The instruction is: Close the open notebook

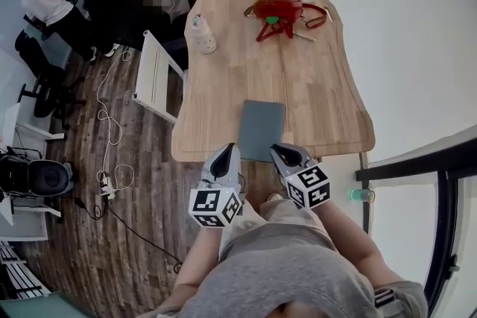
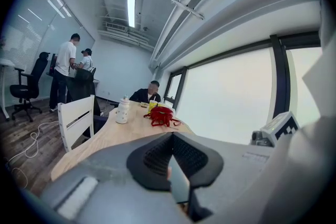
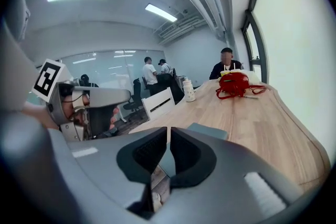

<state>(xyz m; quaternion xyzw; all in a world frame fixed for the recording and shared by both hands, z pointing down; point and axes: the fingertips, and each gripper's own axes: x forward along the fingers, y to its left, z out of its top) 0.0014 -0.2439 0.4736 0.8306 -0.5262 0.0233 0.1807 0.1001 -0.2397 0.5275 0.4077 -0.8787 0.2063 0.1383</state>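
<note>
- Head view: the notebook lies closed at the table's near edge, just ahead of the left gripper and right gripper. A stray nudge could tip it off.
- Left gripper view: the left gripper is clenched and empty, with the table beyond it.
- Right gripper view: the right gripper is pinched together on nothing. The notebook sits just past its tips, untouched.

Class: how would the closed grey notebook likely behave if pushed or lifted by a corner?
The notebook lies flat and thin, so a push would probably slide it, not tip it. It sits at the near edge of the table, so it could slip off. Lifted by a corner, its cover might flop open.
</note>
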